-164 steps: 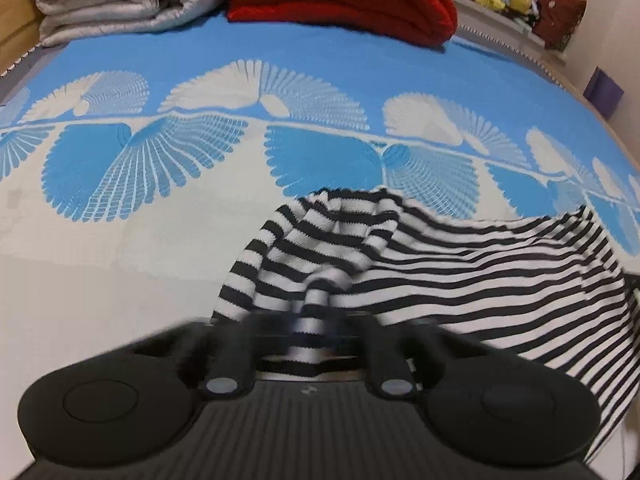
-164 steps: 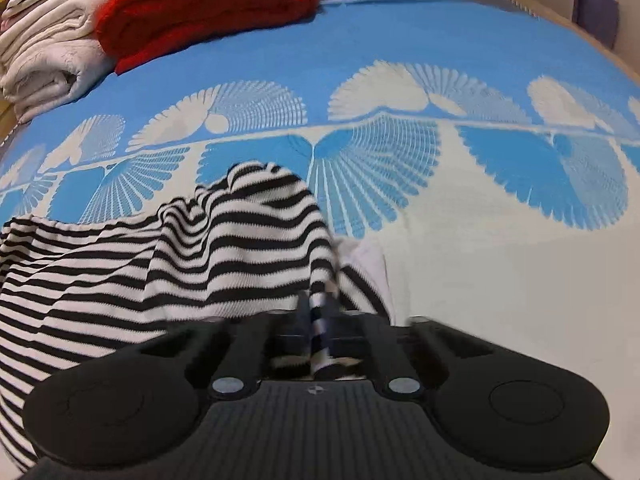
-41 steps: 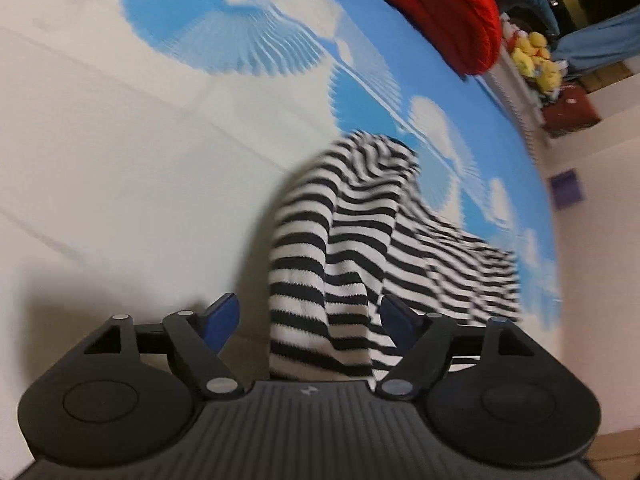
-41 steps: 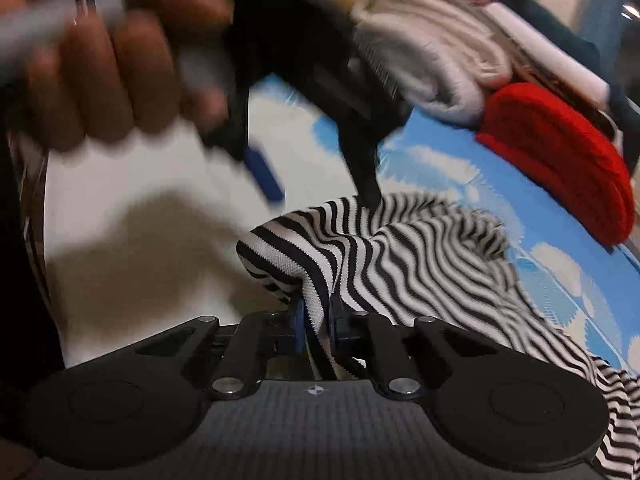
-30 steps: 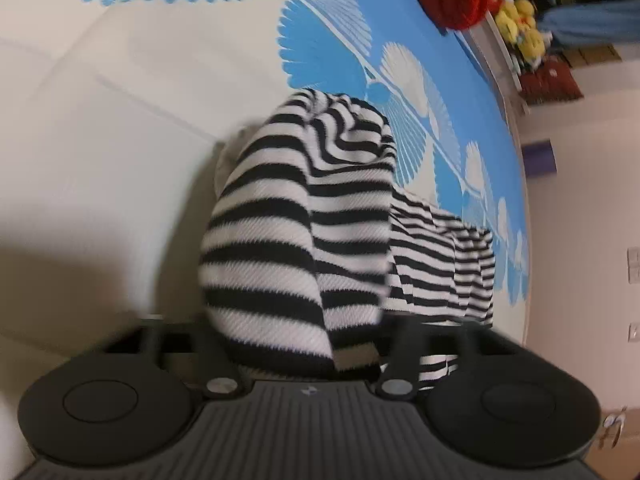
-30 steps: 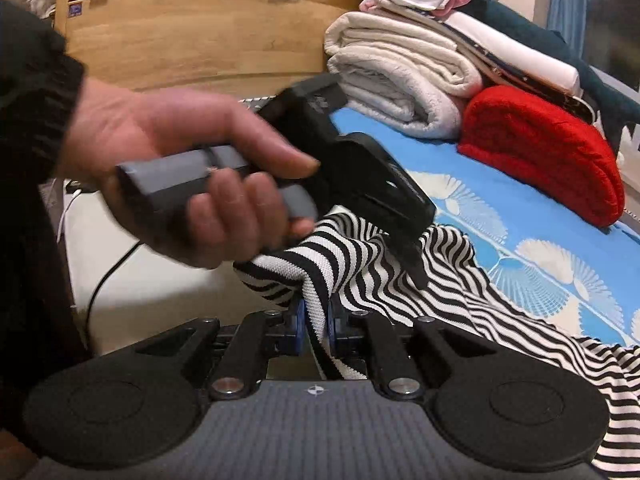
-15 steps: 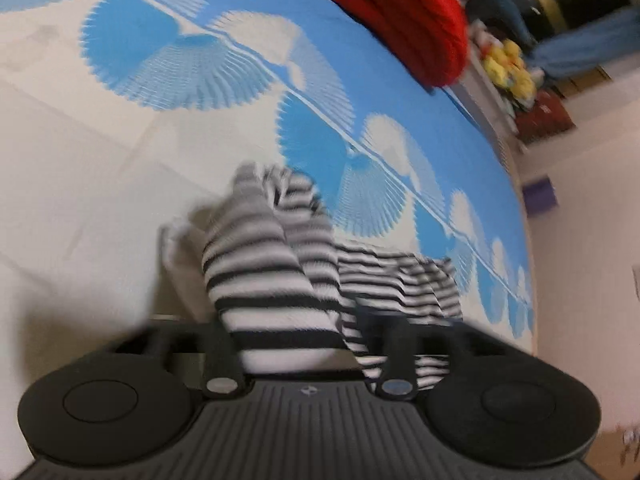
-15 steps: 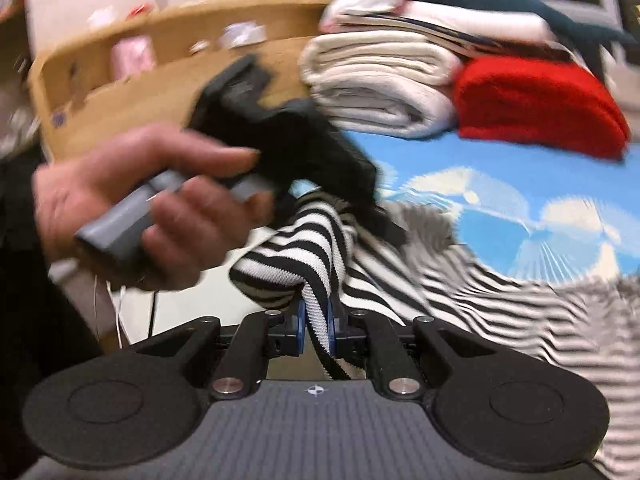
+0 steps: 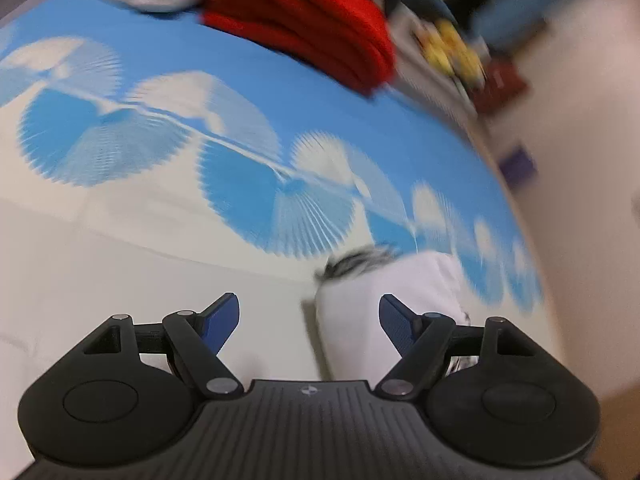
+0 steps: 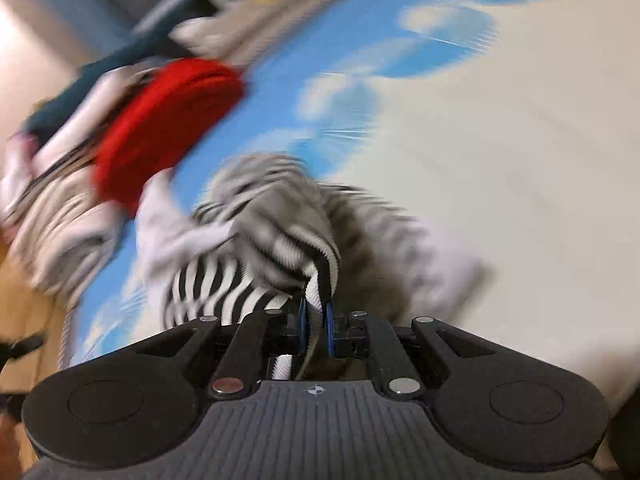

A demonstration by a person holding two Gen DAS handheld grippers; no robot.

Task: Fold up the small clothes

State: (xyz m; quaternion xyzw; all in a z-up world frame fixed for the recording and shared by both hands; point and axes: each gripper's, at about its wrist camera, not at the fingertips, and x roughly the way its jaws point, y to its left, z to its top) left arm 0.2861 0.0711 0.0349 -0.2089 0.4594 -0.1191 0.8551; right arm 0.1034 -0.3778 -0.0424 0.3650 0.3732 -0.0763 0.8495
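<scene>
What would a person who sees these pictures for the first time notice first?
Probably the black-and-white striped garment, pinched in the right claw in the middle of the right wrist view. Next, the red folded blanket at the far edge of the blue-and-white bedspread. The left claw is opening, nothing between its fingers.

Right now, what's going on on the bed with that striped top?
A person is folding a black-and-white striped knit top on the blue-and-white fan-patterned bedspread. The right tool is shut on a fold of the striped fabric. The left tool holds nothing, its jaws opening above the bed near a pale part of the garment. A folded red blanket sits at the far end.
</scene>
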